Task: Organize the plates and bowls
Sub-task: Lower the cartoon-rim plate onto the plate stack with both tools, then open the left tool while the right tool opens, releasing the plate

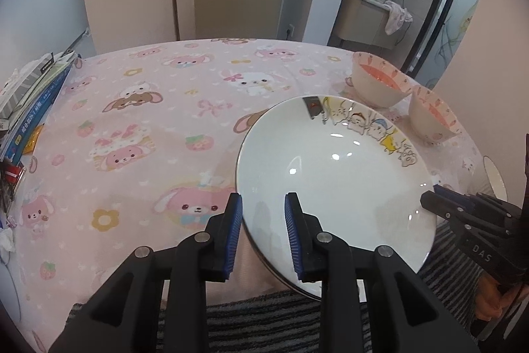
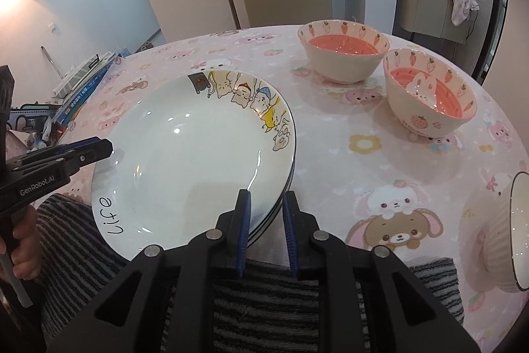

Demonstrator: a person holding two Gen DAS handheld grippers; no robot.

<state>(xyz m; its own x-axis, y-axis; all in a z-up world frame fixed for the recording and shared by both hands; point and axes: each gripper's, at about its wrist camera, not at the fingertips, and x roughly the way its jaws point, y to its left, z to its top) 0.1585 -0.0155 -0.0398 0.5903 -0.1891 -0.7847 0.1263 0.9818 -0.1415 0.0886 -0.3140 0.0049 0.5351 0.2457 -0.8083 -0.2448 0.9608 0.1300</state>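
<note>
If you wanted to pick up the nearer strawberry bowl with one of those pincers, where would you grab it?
Probably the rim. The nearer strawberry bowl stands upright and open, apart from the other strawberry bowl, and its body looks too wide for the fingers. Come down from above on the near edge, one finger inside and one outside the thin wall. The right gripper is the closer one.

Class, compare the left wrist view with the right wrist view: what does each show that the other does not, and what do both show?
Left wrist view only: a pink bunny printed on the tablecloth beside the left hand-held gripper.

Right wrist view only: "Life" lettering on the plate rim, the stacked plate edges, and the white rabbit inside the nearer bowl.

Both: the cartoon plate, two strawberry bowls, books at the left edge.
</note>
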